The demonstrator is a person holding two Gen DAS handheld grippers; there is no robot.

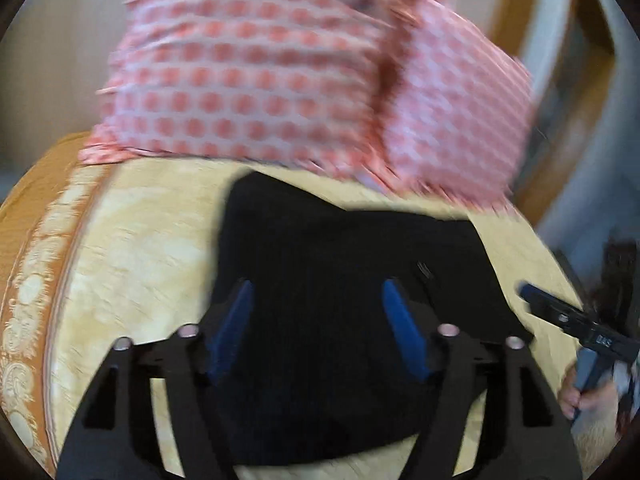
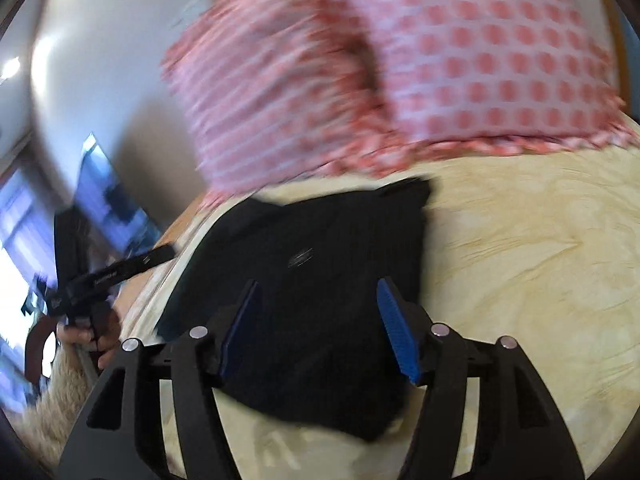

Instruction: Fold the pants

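Cream-yellow patterned bedspread (image 1: 132,248) fills the scene, with an orange ornamental border running down its edge in the left wrist view, and both shots are smeared with motion blur. At the head of the bed we've got two pink pillows with red dots (image 1: 248,60), propped side by side and touching, their frilled lower edges resting on the spread. A pale wall sits behind them.

And there's the item of the day: the black pants (image 1: 340,280), folded into a compact dark block, lying flat on the bedspread just in front of the pillows. Same bundle in the right wrist view (image 2: 312,264), where a small pale label or mark shows on the top layer.

Left gripper (image 1: 318,326) now: blue-padded fingers spread wide apart, nothing between them, framing the pants from above. Whether the tips touch the cloth, I can't tell. Right gripper (image 2: 320,328) tells the same story, jaws parted, empty, hanging over the near half of the bundle.

Each camera catches the other tool, too. Off to the right of the left wrist view, a bare hand (image 1: 580,396) clutches the other black gripper handle beside the bed's edge; the right wrist view shows the opposite hand (image 2: 92,332) doing likewise at far left.
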